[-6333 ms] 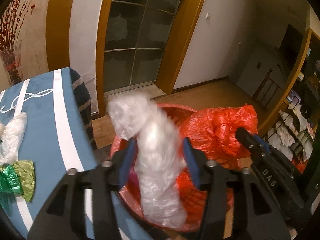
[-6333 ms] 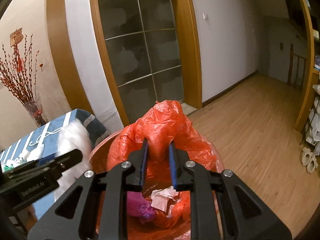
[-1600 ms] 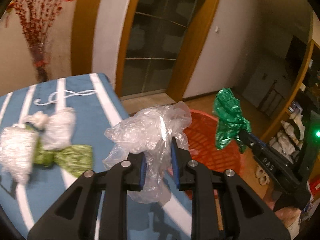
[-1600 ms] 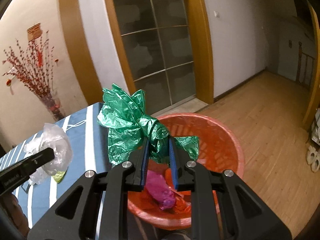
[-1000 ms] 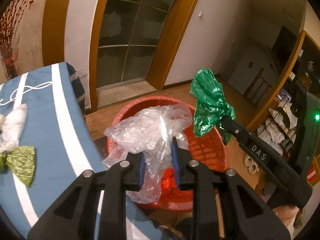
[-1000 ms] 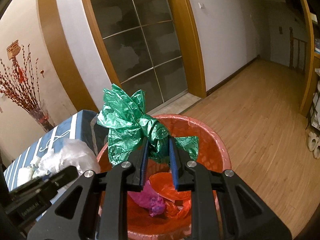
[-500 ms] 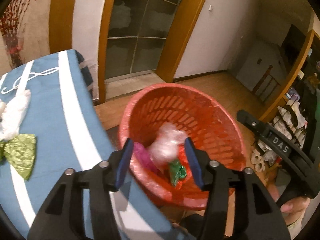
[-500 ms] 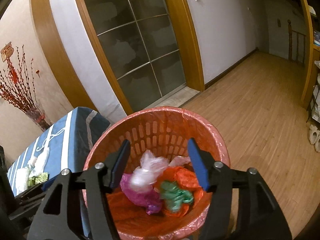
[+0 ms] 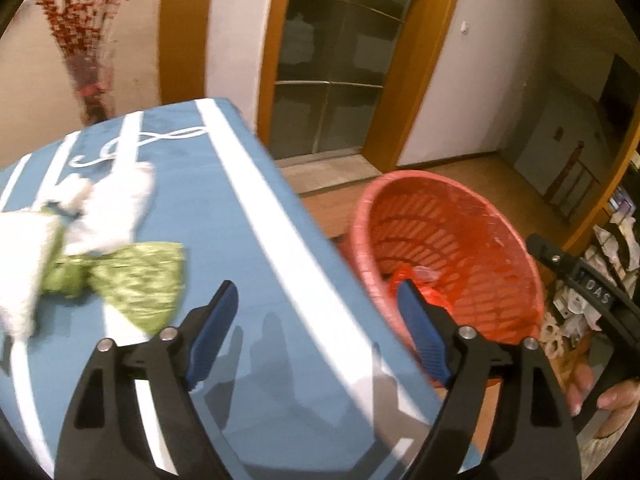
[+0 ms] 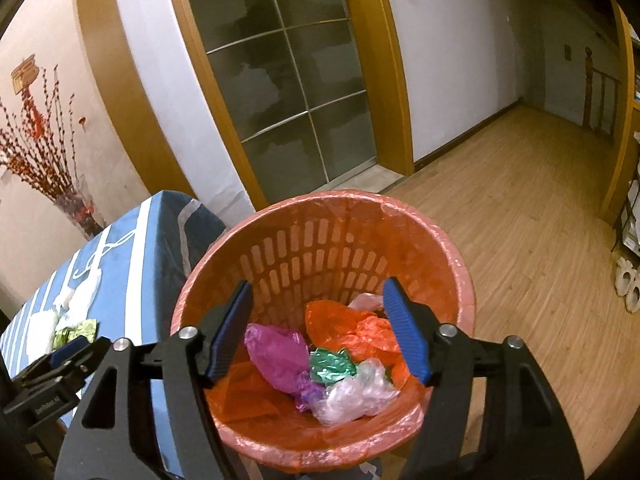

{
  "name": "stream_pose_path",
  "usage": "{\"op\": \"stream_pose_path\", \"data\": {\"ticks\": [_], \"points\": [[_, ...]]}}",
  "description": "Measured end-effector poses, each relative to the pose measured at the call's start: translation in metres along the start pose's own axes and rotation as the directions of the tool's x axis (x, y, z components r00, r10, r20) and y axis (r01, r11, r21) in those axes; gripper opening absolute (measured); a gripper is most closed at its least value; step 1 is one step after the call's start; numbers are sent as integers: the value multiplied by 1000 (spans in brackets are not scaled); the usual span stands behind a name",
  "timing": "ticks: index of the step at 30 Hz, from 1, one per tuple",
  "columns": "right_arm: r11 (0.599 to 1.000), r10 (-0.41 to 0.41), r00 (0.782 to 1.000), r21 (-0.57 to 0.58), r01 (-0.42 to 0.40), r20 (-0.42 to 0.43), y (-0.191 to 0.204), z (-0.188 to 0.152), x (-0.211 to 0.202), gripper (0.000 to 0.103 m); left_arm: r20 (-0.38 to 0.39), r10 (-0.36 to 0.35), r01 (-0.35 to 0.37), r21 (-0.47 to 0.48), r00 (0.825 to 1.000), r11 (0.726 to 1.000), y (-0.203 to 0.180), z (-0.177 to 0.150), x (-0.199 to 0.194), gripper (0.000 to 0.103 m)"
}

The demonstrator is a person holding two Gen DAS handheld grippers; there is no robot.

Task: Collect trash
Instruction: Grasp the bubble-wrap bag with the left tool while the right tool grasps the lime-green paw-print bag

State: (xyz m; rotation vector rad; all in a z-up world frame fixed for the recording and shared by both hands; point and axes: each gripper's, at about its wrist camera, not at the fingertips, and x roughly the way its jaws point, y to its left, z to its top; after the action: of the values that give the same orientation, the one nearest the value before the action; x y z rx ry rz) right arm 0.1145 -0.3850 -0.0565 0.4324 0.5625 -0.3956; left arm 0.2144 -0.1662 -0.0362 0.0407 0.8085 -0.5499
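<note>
Both claws are spread wide and carrying nothing. The right claw (image 10: 318, 330) hangs right over the red basket (image 10: 460, 264), which stands on the wood floor (image 10: 520, 216) just beside the end of the desk (image 10: 120, 256). Looking down into it from the right wrist view, the basket has a thin liner folded over its rim, and the trash sits in the bottom: a purple bag (image 10: 276, 354), a crumpled orange-red bag (image 10: 344, 326), a green foil wad (image 10: 331, 366) and a clear plastic bag (image 10: 356, 392) touching the green one. There's also a pale pinkish bit (image 10: 366, 300) against the far wall, can't tell what it is.

The left claw (image 9: 316, 334) is over the desk (image 9: 256, 280), which wears a blue cloth with white stripes, near the edge next to the basket (image 9: 500, 240). Further back on the desk, well apart from that claw, there's more trash lying in a loose pile: a yellow-green foil bag (image 9: 140, 276) and white plastic bags (image 9: 116, 208) touching it, all a bit motion-blurred. The left claw also shows at the lower left of the right wrist view.

A glass sliding door (image 10: 280, 80) and a vase of red branches (image 10: 40, 144) stand behind it all.
</note>
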Motion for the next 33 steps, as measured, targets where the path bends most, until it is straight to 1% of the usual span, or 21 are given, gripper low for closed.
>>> {"op": "stream_pose_path", "data": {"ticks": [4, 6, 9, 10, 13, 14, 16, 19, 22, 23, 25, 26, 28, 29, 31, 33], "points": [[999, 15, 1000, -33, -15, -3, 14, -4, -1, 75, 40, 88, -88, -12, 995, 996, 34, -2, -19, 86], [999, 23, 1000, -48, -23, -4, 20, -6, -2, 77, 69, 152, -151, -25, 986, 988, 56, -1, -31, 87], [997, 38, 999, -68, -39, -13, 32, -8, 0, 78, 92, 248, -242, -73, 964, 967, 94, 3, -47, 88], [996, 43, 999, -74, -44, -16, 35, -10, 1, 78, 94, 283, -273, -105, 955, 956, 112, 4, -53, 88], [994, 54, 998, -98, -56, -24, 45, -13, 1, 78, 91, 361, -344, -166, 928, 924, 148, 6, -62, 88], [993, 58, 998, -104, -60, -27, 48, -15, 1, 78, 83, 392, -371, -193, 916, 909, 164, 6, -65, 88], [991, 64, 997, -117, -68, -35, 54, -17, 2, 78, 61, 414, -392, -222, 908, 893, 182, 5, -64, 87], [989, 68, 997, -131, -73, -44, 61, -20, 3, 78, 15, 420, -401, -266, 908, 877, 207, 6, -60, 87], [987, 73, 996, -140, -80, -53, 65, -21, 4, 78, -21, 408, -397, -287, 913, 872, 220, 3, -52, 86], [986, 74, 996, -143, -81, -56, 67, -21, 4, 78, -27, 400, -390, -293, 916, 873, 222, 2, -49, 84], [985, 75, 995, -151, -84, -59, 71, -23, 3, 78, -35, 380, -373, -295, 924, 879, 223, -3, -44, 69], [984, 77, 995, -154, -85, -61, 72, -23, 3, 78, -37, 367, -361, -297, 930, 884, 223, -4, -42, 66], [983, 81, 995, -160, -91, -64, 76, -25, 2, 78, -34, 356, -350, -295, 934, 889, 220, -7, -41, 55], [982, 84, 994, -163, -93, -66, 78, -25, 2, 78, -30, 352, -345, -291, 936, 892, 218, -8, -41, 52], [980, 89, 994, -174, -100, -68, 83, -26, 1, 78, -22, 348, -339, -288, 937, 896, 217, -9, -41, 43], [977, 97, 993, -184, -108, -70, 89, -27, 0, 78, -12, 342, -330, -294, 940, 897, 216, -10, -44, 39]]}}
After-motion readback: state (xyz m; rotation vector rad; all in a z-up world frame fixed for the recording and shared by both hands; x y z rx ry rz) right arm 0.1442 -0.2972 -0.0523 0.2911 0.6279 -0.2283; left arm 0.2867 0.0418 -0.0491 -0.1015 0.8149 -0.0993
